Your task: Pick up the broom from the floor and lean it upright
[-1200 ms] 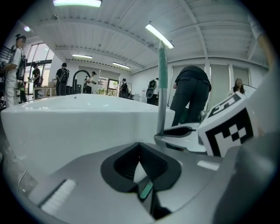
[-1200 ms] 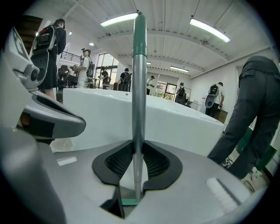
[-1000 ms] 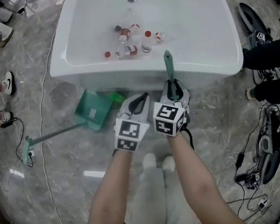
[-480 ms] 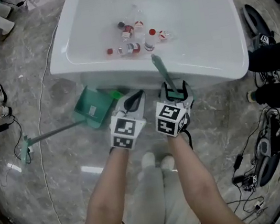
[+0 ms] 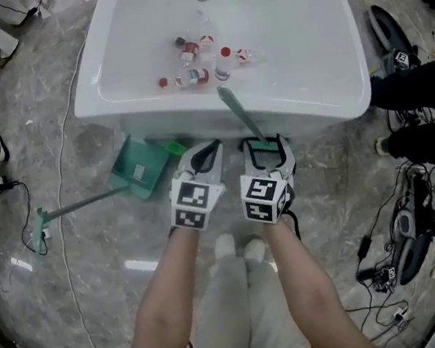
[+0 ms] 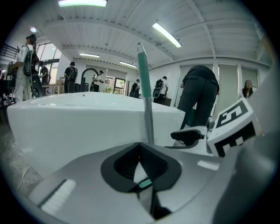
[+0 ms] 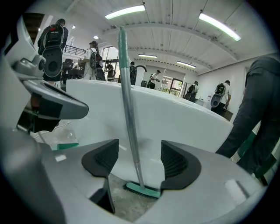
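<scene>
The broom (image 5: pixel 238 112) stands on its green head (image 7: pixel 142 189) on the floor, and its grey-green handle (image 7: pixel 127 100) leans against the white bathtub's rim (image 5: pixel 305 105). My right gripper (image 5: pixel 267 146) is open; its jaws have just been opening. The handle runs up between the pads (image 7: pixel 177 162) without touching them. My left gripper (image 5: pixel 207 152) hangs beside it on the left, shut and holding nothing. In the left gripper view the handle (image 6: pixel 145 92) rises just beyond the shut jaws of the left gripper (image 6: pixel 141 162).
A green dustpan (image 5: pixel 144 169) with a long handle lies on the marble floor left of the grippers. Several bottles (image 5: pixel 198 56) lie in the tub. Cables and devices (image 5: pixel 414 235) clutter the floor at the right, beside a person in black (image 5: pixel 417 86).
The right jaws have opened off the broom's handle. The handle's top has tipped left and away, onto the tub's rim. The left gripper has stayed put.
</scene>
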Demonstrator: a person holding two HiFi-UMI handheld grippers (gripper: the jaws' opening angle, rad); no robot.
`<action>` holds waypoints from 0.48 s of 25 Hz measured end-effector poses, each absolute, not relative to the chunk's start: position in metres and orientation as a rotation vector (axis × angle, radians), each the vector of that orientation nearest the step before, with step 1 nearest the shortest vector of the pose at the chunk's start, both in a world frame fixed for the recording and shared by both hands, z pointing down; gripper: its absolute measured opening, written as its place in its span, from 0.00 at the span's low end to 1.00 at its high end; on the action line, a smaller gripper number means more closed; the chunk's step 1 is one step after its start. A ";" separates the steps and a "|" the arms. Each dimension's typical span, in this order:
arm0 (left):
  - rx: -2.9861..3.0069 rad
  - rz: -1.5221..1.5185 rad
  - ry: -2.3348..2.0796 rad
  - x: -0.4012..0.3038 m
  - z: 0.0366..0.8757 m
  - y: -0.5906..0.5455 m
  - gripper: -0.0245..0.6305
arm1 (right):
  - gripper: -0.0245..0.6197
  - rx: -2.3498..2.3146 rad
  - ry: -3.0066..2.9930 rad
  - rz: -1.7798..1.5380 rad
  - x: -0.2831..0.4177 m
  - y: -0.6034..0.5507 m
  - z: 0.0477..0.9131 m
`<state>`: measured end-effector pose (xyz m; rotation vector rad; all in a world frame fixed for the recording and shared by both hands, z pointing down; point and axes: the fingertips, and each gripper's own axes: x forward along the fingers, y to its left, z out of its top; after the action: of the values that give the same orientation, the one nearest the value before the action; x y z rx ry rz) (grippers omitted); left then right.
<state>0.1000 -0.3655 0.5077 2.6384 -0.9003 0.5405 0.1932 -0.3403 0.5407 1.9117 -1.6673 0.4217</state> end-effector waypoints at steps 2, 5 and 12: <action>2.630 0.530 -0.900 0.104 0.501 -0.359 0.04 | 0.50 1.899 -1.678 0.416 0.195 -0.332 0.530; 2.623 0.537 -0.887 0.109 0.489 -0.347 0.04 | 0.40 1.878 -1.706 0.420 0.196 -0.319 0.505; 2.642 0.487 -0.881 0.121 0.437 -0.327 0.04 | 0.04 1.788 -1.842 0.423 0.196 -0.290 0.438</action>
<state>0.1212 -0.3268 0.4368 2.6418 -0.8815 0.4872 0.1961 -0.2905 0.4382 1.7882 -1.8423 0.4229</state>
